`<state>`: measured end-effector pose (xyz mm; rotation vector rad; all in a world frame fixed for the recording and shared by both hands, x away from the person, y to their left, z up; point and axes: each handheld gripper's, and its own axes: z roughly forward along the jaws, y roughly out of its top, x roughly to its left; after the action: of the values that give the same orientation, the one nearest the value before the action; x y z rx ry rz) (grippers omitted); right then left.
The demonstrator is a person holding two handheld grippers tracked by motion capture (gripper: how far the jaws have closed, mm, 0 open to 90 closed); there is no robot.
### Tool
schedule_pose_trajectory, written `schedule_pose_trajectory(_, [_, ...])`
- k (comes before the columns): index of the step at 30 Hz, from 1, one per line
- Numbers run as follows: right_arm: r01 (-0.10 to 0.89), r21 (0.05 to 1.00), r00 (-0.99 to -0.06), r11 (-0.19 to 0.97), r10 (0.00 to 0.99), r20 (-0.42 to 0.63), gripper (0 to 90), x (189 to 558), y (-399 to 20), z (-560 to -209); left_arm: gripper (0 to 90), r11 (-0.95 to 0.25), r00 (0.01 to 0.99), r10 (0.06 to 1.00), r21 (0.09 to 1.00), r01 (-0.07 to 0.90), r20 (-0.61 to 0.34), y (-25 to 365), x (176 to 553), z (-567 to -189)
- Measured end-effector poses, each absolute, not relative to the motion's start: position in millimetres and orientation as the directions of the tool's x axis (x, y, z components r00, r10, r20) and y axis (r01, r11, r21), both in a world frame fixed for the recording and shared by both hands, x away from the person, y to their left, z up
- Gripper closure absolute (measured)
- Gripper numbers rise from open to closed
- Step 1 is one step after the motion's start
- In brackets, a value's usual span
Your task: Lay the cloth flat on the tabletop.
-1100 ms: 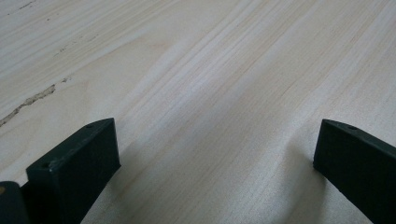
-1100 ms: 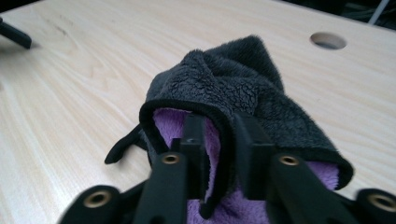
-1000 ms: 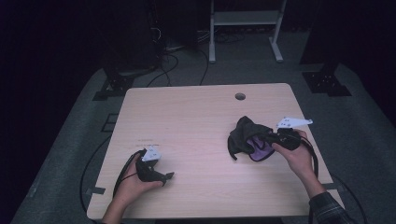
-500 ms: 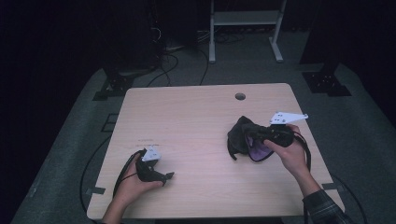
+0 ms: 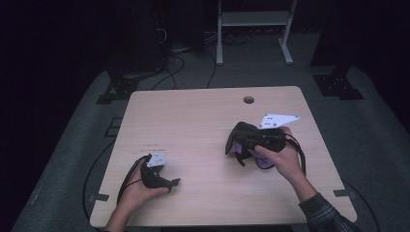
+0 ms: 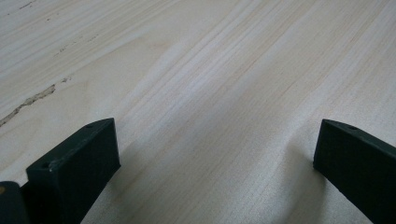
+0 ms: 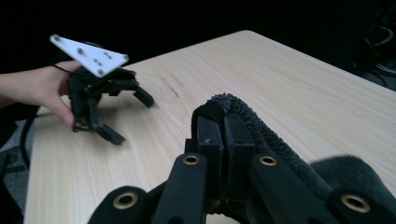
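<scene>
While clamped, cloth (image 7: 261, 126) near table (image 5: 193, 116) edge.

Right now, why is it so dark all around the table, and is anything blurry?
High view: light falls on the table, the floor fades to black. Right gripper view: the near fuzzy dark cloth looks soft, background black. Left gripper view: bright, the tongs cast soft shadows.

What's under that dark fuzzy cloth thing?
A purple lining shows beneath the dark fuzzy cloth, pinched by the right gripper; the wooden table underneath is hidden.
</scene>
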<state>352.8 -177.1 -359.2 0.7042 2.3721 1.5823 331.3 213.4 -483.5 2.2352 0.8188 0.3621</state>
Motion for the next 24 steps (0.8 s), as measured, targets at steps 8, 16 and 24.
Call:
schedule_pose_trajectory(8, [0.240, 0.909, -0.911, 0.340, 0.402, 0.090, 87.1, 353, -132, -357, 0.0, -0.537, 0.758, 0.653, 0.713, 0.451, 0.013, 213, 331, -484])
schedule_pose_trajectory(16, [0.237, 0.895, -0.930, 0.377, 0.354, 0.097, 71.4, 354, -105, -368, 0.0, -0.537, 0.758, 0.653, 0.713, 0.451, 0.012, 213, 331, -484])
schedule_pose_trajectory(24, [0.238, 0.903, -0.912, 0.357, 0.402, 0.081, 66.4, 354, -129, -362, 0.0, -0.536, 0.757, 0.653, 0.713, 0.451, 0.012, 213, 331, -484])
